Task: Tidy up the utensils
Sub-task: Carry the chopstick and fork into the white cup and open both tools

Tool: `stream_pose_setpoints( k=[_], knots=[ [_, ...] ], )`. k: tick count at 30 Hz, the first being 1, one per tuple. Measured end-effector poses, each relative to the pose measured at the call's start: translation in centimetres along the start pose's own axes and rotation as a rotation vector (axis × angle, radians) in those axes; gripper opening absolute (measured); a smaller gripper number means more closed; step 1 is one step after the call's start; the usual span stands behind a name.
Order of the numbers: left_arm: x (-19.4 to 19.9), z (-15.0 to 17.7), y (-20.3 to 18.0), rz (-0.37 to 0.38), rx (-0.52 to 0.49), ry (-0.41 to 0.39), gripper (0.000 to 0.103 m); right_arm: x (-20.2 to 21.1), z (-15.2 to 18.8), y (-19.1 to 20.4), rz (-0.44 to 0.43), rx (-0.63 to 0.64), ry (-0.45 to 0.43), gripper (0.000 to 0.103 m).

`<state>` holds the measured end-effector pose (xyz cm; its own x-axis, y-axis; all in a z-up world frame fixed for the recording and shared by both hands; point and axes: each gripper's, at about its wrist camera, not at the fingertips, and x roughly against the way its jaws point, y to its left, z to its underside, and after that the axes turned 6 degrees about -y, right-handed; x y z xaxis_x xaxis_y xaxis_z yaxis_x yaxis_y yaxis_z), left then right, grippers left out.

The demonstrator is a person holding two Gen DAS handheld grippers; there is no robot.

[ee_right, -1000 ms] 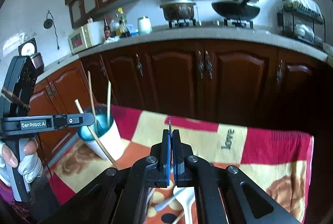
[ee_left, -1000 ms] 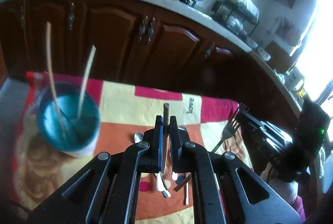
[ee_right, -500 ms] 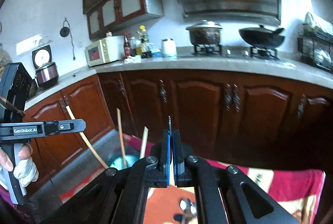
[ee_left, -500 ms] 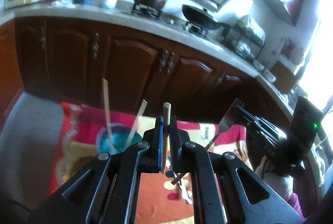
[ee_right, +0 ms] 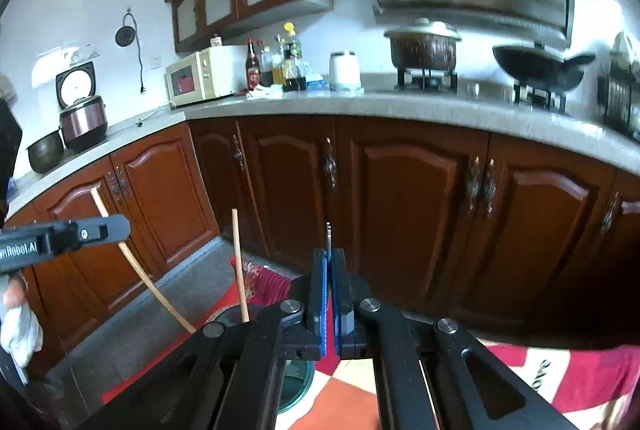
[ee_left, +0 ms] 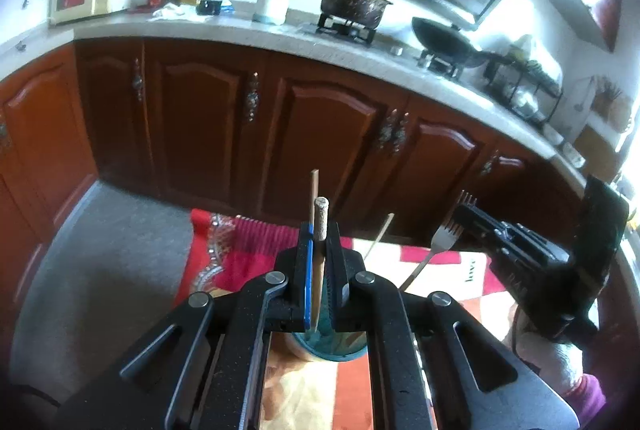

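Above the teal cup [ee_left: 328, 344], left wrist view: the left gripper [ee_left: 320, 250] clamps a wooden chopstick [ee_left: 319, 254]; right of the cup, the right gripper [ee_left: 466, 216] pinches a fork [ee_left: 434, 250].

Right wrist view: the right gripper [ee_right: 329, 270] grips the fork's edge-on tines [ee_right: 328, 236] above the cup [ee_right: 294, 390], jaws nearly closed.

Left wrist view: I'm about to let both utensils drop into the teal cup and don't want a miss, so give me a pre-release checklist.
1. Left gripper clamped on the wooden chopstick: ok.
2. Right gripper clamped on the metal fork: ok.
3. Chopstick's lower tip over the teal cup mouth: ok.
4. Fork's handle end over the cup: cannot tell, hidden behind the left gripper.
5. Room beside the two chopsticks already standing in the cup: cannot tell.
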<state>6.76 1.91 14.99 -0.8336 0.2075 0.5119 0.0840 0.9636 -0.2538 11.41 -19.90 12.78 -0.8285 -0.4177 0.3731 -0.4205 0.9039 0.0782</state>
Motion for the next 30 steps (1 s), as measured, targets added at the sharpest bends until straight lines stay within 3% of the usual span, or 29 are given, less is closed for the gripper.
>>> stream_pose_setpoints(
  k=[18, 21, 23, 30],
  knots=[
    [-4.5, 3.3, 0.2, -0.034, 0.031, 0.112, 0.005, -5.2, 5.4, -1.6, -0.061, -0.077, 0.187, 0.003],
    [-4.7, 3.7, 0.0, -0.035, 0.02, 0.118, 0.015, -4.8, 5.5, -2.3, -0.076, -0.115, 0.199, 0.012],
    [-4.9, 3.9, -0.1, -0.031, 0.026, 0.121, 0.031, -4.3, 5.8, -2.5, -0.074, -0.117, 0.201, 0.022],
    [-4.8, 4.5, -0.1, -0.025, 0.051, 0.137, 0.042, -2.4, 6.7, -2.7, -0.068, -0.136, 0.206, 0.024]
  ],
)
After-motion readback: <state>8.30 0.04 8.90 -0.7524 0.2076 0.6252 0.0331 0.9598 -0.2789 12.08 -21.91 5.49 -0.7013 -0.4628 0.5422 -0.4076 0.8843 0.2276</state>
